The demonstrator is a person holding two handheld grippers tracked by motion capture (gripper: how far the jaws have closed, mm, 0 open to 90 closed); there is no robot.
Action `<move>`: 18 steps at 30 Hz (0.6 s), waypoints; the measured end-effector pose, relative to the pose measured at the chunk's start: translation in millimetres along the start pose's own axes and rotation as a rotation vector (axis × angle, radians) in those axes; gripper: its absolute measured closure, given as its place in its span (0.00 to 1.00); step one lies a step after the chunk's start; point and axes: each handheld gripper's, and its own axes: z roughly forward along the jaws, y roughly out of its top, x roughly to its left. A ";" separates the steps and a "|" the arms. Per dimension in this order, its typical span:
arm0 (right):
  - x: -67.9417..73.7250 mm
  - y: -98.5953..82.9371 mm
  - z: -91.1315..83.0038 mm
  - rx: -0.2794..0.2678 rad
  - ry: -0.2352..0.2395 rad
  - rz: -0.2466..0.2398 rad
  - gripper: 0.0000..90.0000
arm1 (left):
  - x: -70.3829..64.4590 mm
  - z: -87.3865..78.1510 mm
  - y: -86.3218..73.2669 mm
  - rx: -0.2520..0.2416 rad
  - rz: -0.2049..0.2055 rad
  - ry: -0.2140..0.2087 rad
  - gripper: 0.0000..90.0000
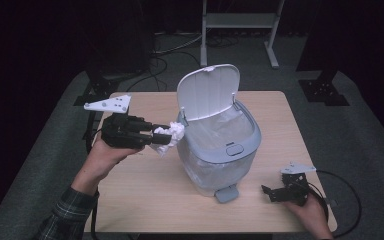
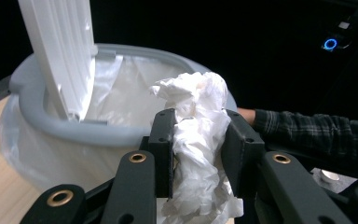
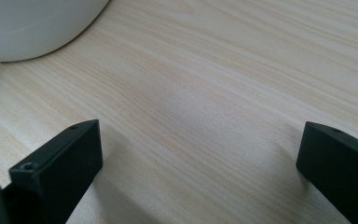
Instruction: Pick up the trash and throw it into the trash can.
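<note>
High view: I stand at a light wooden counter (image 1: 145, 200) with a tool in each hand. My left tool (image 1: 156, 138) is raised at the left of a grey bin (image 1: 245, 142), with its jaws pressed shut around a crumpled white paper wad (image 1: 171, 134). The wad sits just beside the bin's left rim, at the edge of the opening and not yet inside. The bin's white lid (image 1: 207, 91) stands upright at the back, and a clear liner (image 1: 220, 127) lines the inside. A grey pedal (image 1: 226, 193) sticks out at the bin's near foot.

My right tool (image 1: 270, 192) rests low on the counter at the near right, well apart from the bin, pointing left toward the pedal.

In the left gripper view, my left tool (image 2: 198, 149) squeezes the wad (image 2: 196, 140) between its two black jaws; the paper bulges above and below them. Just beyond lie the bin's grey rim (image 2: 98, 133) and the liner (image 2: 121, 93), with the lid (image 2: 63, 51) rising at the left. A plaid sleeve (image 2: 317, 133) shows farther off at the right.

In the right gripper view, my right tool (image 3: 198, 158) is spread wide and holds nothing, with bare counter (image 3: 214, 84) between the jaws. The bin's pale curved base (image 3: 28, 25) fills the upper left corner.
</note>
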 end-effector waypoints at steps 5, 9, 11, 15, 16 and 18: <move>0.0 0.0 0.0 0.000 0.000 0.000 0.00 | 3.0 6.4 11.9 0.000 0.015 -0.011 0.74; 0.1 0.0 0.0 0.000 0.000 0.001 0.00 | 4.6 14.0 20.0 -0.004 0.027 -0.011 0.74; 0.0 0.0 0.0 0.000 0.000 0.000 0.00 | 6.0 18.6 23.8 -0.007 0.030 -0.011 0.74; 0.0 0.0 0.0 0.000 0.000 0.000 0.00 | 8.7 28.0 31.2 -0.004 0.043 -0.007 0.74; 0.0 0.0 0.0 0.000 0.000 0.000 0.00 | 9.2 30.8 32.6 -0.011 0.042 -0.005 0.74; 0.1 0.0 0.0 0.000 0.000 0.001 0.00 | 10.2 35.9 35.6 -0.007 0.046 -0.005 0.74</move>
